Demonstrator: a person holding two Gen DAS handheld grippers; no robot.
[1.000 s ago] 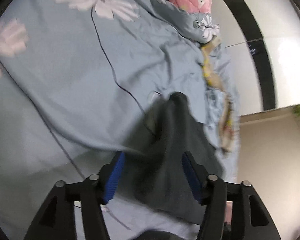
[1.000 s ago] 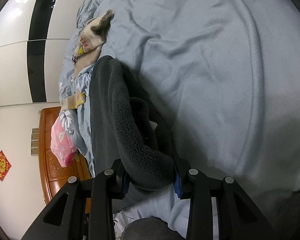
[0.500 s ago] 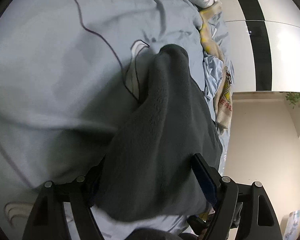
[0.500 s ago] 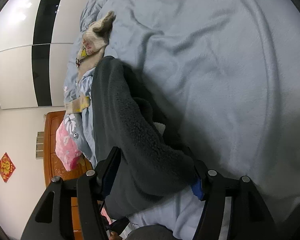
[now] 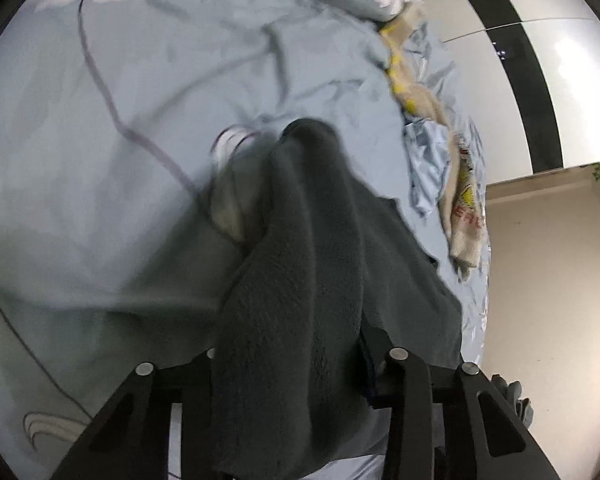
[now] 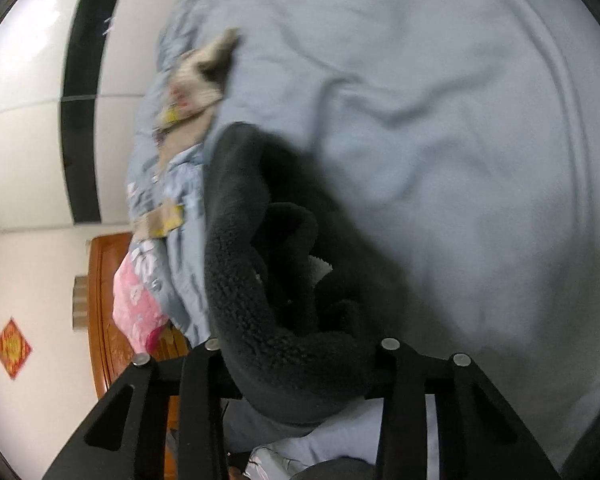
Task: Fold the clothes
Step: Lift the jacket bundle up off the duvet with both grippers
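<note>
Both grippers are on the dark grey fleece garment (image 5: 300, 280), which lies bunched in a long ridge on the pale blue bedspread (image 5: 100, 160), w/ its far end resting on the bedspread just short of the beige printed cloth (image 5: 464, 216) at the bed's edge. Left gripper (image 5: 296, 360): jaws closing, thick fold of fleece filling the gap btwn them & draping over the front, so pads are hidden; reads as clamped on the garment. Right gripper (image 6: 300, 360): jaws also closing, a fat rolled hem of the same fleece (image 6: 260, 280) wedged btwn the fingers, pads again covered. In the right view the garment runs away from the gripper toward the beige cloth (image 6: 196, 92), w/ a pink item (image 6: 136, 304) & a wooden headboard (image 6: 108, 300) beyond the garment's left side. Step in hand, my read: taking hold of the near edge at two points, prep for a lift or fold-over; no neat fold is visible yet, so the task looks early. Next move prob. calls for both grips to be firm before raising, then spreading the hands apart so the fleece opens flat vs. staying rolled. The fabric is bulky & likely to slip from a shallow bite. Frames are blurred, so finer detail is unclear.
</note>
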